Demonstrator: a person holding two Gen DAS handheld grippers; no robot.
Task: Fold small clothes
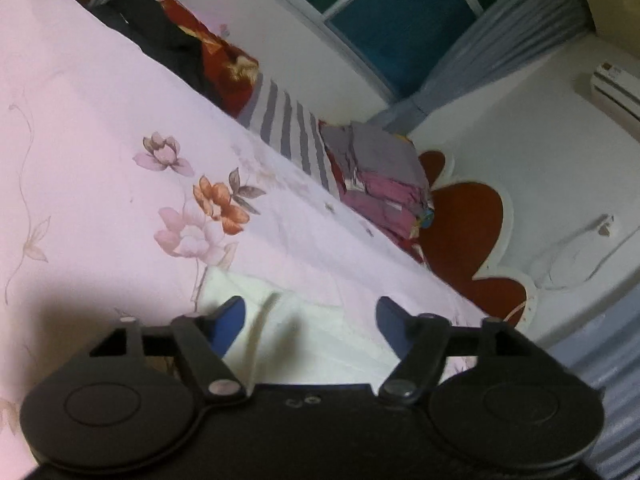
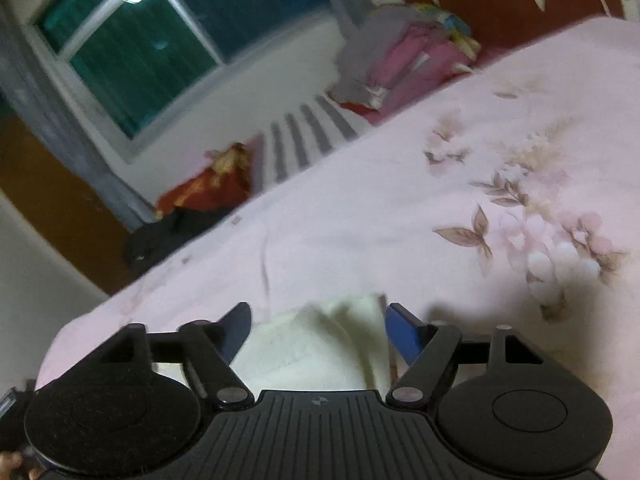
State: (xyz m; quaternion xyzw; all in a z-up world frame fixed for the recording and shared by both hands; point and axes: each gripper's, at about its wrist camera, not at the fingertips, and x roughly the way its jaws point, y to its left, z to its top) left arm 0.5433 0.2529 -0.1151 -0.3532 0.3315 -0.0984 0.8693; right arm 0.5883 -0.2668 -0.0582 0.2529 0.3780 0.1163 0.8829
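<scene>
A small cream-white garment [image 1: 304, 332] lies on the pink floral bedsheet [image 1: 100, 140]. In the left wrist view my left gripper [image 1: 310, 320] is open, its blue fingers [image 1: 230, 314] spread on either side of the garment just above it. In the right wrist view my right gripper [image 2: 318, 326] is open too, its blue fingers [image 2: 404, 330] astride a raised fold of the same cream garment [image 2: 320, 344] on the sheet [image 2: 440, 200]. Neither gripper holds the cloth.
A stack of folded pink and grey clothes [image 1: 380, 176] sits at the far edge of the bed beside a striped cloth [image 1: 288, 128], a red item and a black garment [image 1: 160, 32]. A red-and-white headboard [image 1: 468, 232], a wall and a window [image 2: 132, 52] lie beyond.
</scene>
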